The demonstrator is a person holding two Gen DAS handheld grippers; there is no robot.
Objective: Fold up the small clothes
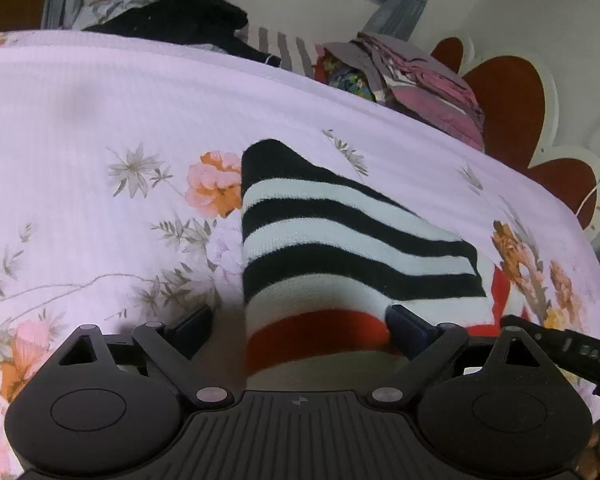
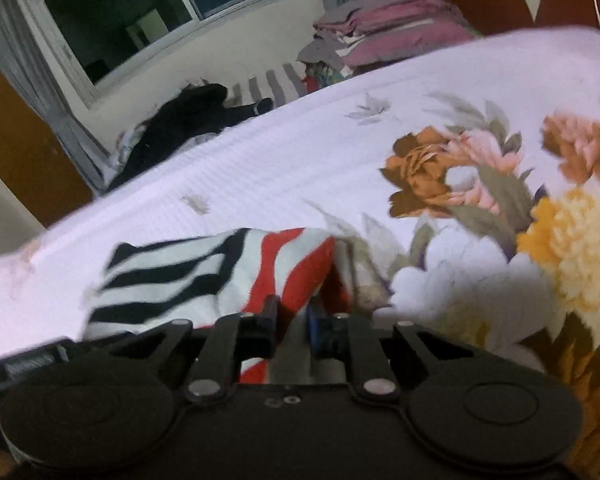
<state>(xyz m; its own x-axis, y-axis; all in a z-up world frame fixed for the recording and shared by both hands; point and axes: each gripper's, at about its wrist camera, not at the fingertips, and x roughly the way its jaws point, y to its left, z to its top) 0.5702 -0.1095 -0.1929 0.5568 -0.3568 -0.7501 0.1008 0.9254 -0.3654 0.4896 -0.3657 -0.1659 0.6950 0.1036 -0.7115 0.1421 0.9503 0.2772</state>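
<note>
A small striped garment (image 1: pixel 340 240), black, white and red, lies on the floral bedsheet (image 1: pixel 100 120). My left gripper (image 1: pixel 300 324) is open, its jaws wide apart over the garment's near red-striped end. The garment also shows in the right wrist view (image 2: pixel 204 276). My right gripper (image 2: pixel 294 316) is shut on the garment's red-and-white edge and holds it slightly off the sheet (image 2: pixel 300 152). The right gripper's body shows at the lower right of the left wrist view (image 1: pixel 572 348).
At the bed's far side lie a black garment (image 1: pixel 180 20), a grey-striped cloth (image 1: pixel 284 48) and a stack of pink and grey folded cloth (image 1: pixel 428 84). A red and white headboard (image 1: pixel 512 92) stands on the right. A window (image 2: pixel 120 12) is behind.
</note>
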